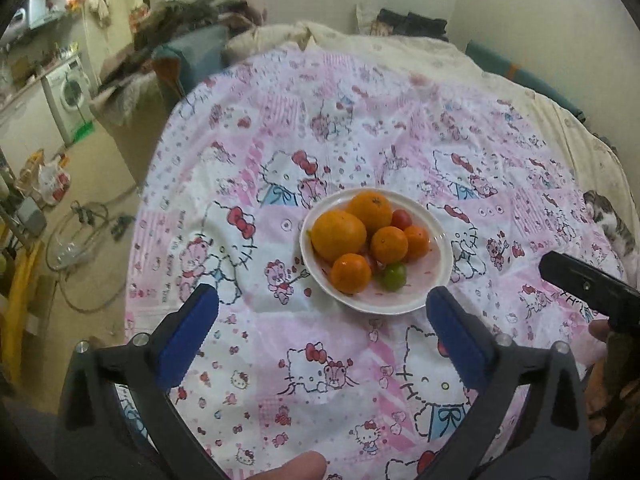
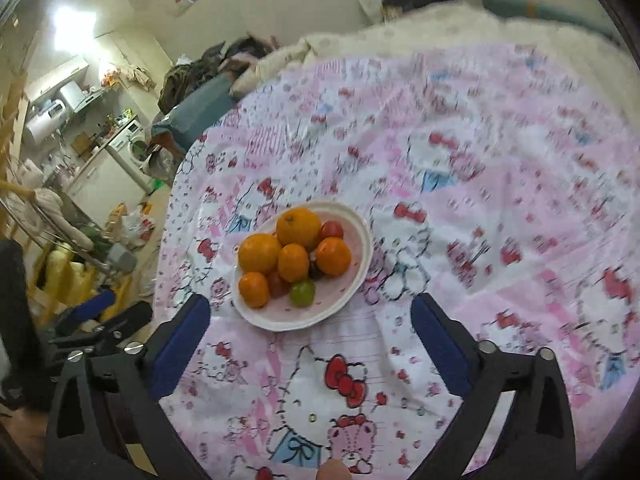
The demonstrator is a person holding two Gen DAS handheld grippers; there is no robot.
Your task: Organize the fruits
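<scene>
A white plate (image 1: 436, 280) sits on a pink cartoon-cat cloth (image 1: 320, 120). It holds several oranges (image 1: 338, 235), red cherry tomatoes (image 1: 401, 219) and one green fruit (image 1: 394, 276). My left gripper (image 1: 322, 304) is open and empty, just short of the plate. The right wrist view shows the same plate (image 2: 352, 280) with the oranges (image 2: 260, 253), a red tomato (image 2: 331, 230) and the green fruit (image 2: 302, 293). My right gripper (image 2: 310, 312) is open and empty, near the plate's front rim.
The cloth covers a bed with a cream duvet (image 1: 400, 48) behind. A cat (image 1: 608, 220) lies at the bed's right edge. The right gripper's black body (image 1: 588, 284) shows at the right. A washing machine (image 1: 70, 92), bags and cables clutter the floor on the left.
</scene>
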